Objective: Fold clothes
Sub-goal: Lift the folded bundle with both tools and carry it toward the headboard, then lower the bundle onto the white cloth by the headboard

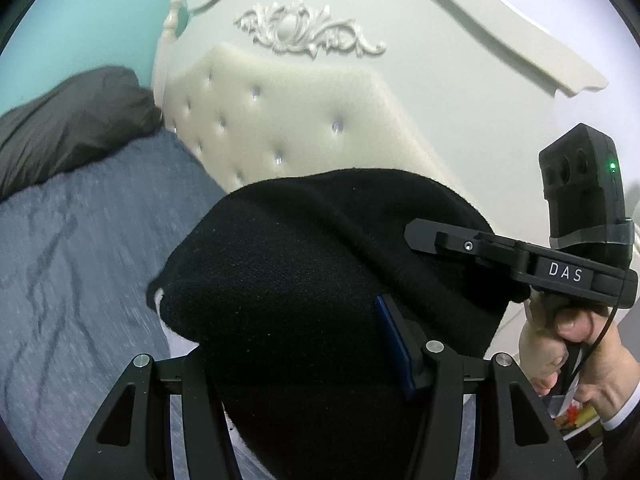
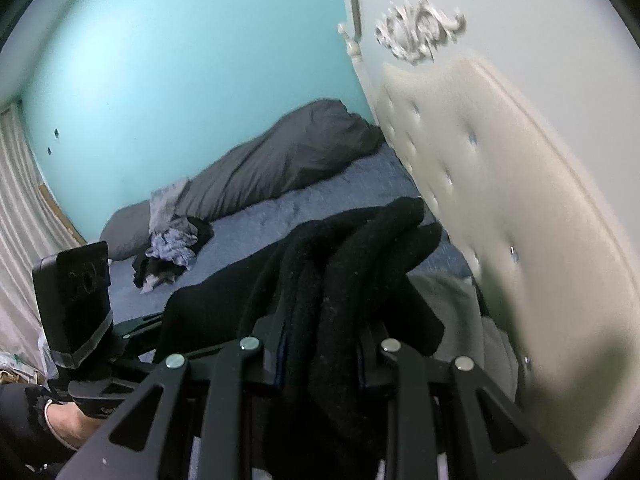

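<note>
Black garment (image 1: 304,280) hangs, seemingly near headboard (image 1: 280,120); blue bedding (image 1: 80,260) lies open.

We are seeing the black garment (image 1: 304,272) showing as thick, matt, fuzzy fleece-like cloth flecked with lint, bunching in soft rolls in the right wrist view. The left gripper (image 1: 320,344) and right gripper (image 2: 320,344) are looking like matt black plastic with shiny metal pins, one of the fingers (image 1: 394,344) wearing a smooth blue pad. The bed cover (image 1: 80,260) is reading as rough, nubbly blue-grey cloth, the pillow (image 2: 280,168) as smooth grey fabric. The headboard (image 1: 280,108) is showing cream tufted padding with glinting studs under glossy carved trim (image 1: 308,32).
</note>
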Motion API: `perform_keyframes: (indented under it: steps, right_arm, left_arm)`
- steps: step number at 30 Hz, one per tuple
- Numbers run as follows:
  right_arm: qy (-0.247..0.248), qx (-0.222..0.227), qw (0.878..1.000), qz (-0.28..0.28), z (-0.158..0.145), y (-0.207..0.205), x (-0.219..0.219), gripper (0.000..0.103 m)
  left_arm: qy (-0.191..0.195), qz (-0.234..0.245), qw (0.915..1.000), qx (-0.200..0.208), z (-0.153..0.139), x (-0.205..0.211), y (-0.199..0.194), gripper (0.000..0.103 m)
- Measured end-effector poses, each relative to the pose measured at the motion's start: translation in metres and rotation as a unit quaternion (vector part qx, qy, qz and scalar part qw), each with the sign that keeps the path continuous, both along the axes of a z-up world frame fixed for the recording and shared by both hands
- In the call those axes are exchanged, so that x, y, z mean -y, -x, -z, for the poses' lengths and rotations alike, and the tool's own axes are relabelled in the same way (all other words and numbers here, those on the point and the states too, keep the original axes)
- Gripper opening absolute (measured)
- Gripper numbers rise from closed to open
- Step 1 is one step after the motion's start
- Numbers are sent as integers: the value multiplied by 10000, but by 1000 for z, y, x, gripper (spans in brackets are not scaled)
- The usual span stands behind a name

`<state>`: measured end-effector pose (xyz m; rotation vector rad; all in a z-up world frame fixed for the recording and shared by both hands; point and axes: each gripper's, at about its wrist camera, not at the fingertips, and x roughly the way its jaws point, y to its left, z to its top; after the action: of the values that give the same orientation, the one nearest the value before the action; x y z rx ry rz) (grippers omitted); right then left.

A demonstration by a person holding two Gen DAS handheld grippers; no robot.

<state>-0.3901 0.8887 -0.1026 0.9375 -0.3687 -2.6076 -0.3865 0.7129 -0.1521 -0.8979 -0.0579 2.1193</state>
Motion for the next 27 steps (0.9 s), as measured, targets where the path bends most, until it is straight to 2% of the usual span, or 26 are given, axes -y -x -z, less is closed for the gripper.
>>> perform_keyframes:
  steps: [8,16,24,27]
  right_arm:
    - [134,584,9982,38,36,-1,-13,24]
    - [304,926,9952,84,52,-9,-21,24]
    - [914,1323,9867,231,61,-12,-44,24]
    - [835,1527,9841,361,70,-11,-47,24]
  left_arm:
    - [-19,25,9993,378,28,-8,-6,59]
    - [-124,61,9964,831,43,-7,-11,59]
    - [-370,64,9892,1414,53,-2,-9,59]
    - [-442,58,9858,1621,62,2,-8,59]
